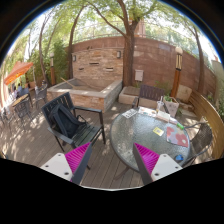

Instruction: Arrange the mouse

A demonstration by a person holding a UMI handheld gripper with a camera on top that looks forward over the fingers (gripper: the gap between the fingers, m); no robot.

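Barely begun: the gripper (113, 160) hangs spread and empty, far from the work.

In the gripper view, its pink pads (78, 158) sit at lower centre; the round glass table (128, 140) at lower right carries small items, and I cannot tell which is the mouse, so everything remains.

A round glass-topped patio table (150, 135) fills the lower right of the frame, standing on wooden decking (35, 140). Toward its right side lie a flat colourful printed sheet (176, 133) and several small objects too small to identify.
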